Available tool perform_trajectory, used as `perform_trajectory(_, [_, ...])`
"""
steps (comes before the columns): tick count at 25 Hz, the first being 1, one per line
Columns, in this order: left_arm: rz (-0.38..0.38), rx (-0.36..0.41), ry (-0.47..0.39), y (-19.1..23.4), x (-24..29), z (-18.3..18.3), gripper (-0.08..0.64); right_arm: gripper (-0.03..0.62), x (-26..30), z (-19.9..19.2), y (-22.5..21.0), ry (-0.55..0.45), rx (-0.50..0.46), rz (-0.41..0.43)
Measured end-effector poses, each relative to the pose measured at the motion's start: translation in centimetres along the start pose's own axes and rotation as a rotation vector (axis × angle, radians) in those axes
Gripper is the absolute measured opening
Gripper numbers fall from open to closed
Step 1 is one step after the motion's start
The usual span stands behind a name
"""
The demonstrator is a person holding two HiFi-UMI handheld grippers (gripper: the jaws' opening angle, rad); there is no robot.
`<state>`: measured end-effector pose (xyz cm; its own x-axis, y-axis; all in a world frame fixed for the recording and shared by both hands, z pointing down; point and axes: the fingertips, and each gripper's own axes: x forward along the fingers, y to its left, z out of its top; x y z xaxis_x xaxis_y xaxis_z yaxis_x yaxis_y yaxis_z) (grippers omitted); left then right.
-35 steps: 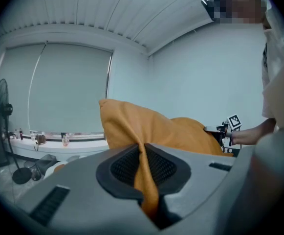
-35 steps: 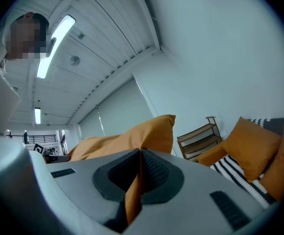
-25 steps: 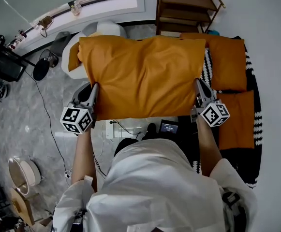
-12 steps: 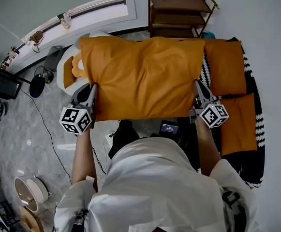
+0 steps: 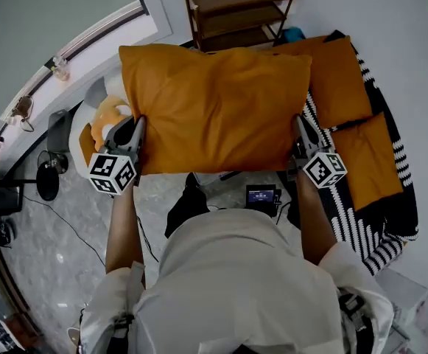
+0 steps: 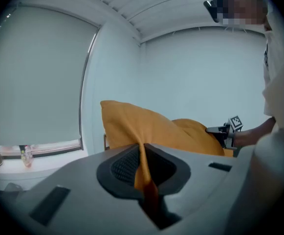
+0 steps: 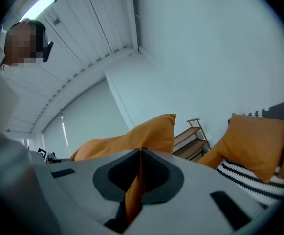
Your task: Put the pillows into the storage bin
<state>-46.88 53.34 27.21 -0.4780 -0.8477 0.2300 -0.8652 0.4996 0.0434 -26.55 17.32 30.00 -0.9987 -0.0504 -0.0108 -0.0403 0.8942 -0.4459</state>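
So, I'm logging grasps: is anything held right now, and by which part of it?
The orange pillow is held by both tools. The left tool pinches the fabric at its left end, and the right tool pinches it at its right end.

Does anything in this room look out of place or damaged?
Nothing looks spilled or broken. The big orange pillow is in mid-air only because the left gripper and right gripper each pinch a side edge of it. Two more pillows lie flat on the striped rug.
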Motion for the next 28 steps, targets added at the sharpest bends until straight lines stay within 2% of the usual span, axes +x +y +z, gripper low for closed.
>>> perform_trajectory(5, [-0.178, 0.040, 0.088, 5.7, 7.4, 0.1, 0.035, 0.035, 1.3, -3.1, 0.2, -0.021, 0.068, -0.179])
perform_trajectory(9, [-0.300, 0.084, 0.146, 6.8, 13.8, -0.8, 0.035, 0.034, 0.9, -5.8, -1.3, -0.040, 0.145, -0.300])
perform_trajectory(15, [-0.491, 0.151, 0.269, 6.9, 22.3, -5.2, 0.032, 0.034, -1.3, -13.5, -2.2, -0.048, 0.286, -0.509])
perform_trajectory(20, [-0.566, 0.174, 0.354, 5.8, 27.9, -9.9, 0.031, 0.034, -2.7, -19.2, -3.7, -0.067, 0.394, -0.624])
perform_trajectory(28, [-0.602, 0.187, 0.520, 6.6, 32.1, -21.2, 0.029, 0.034, -3.4, -29.6, -5.0, -0.059, 0.546, -0.751])
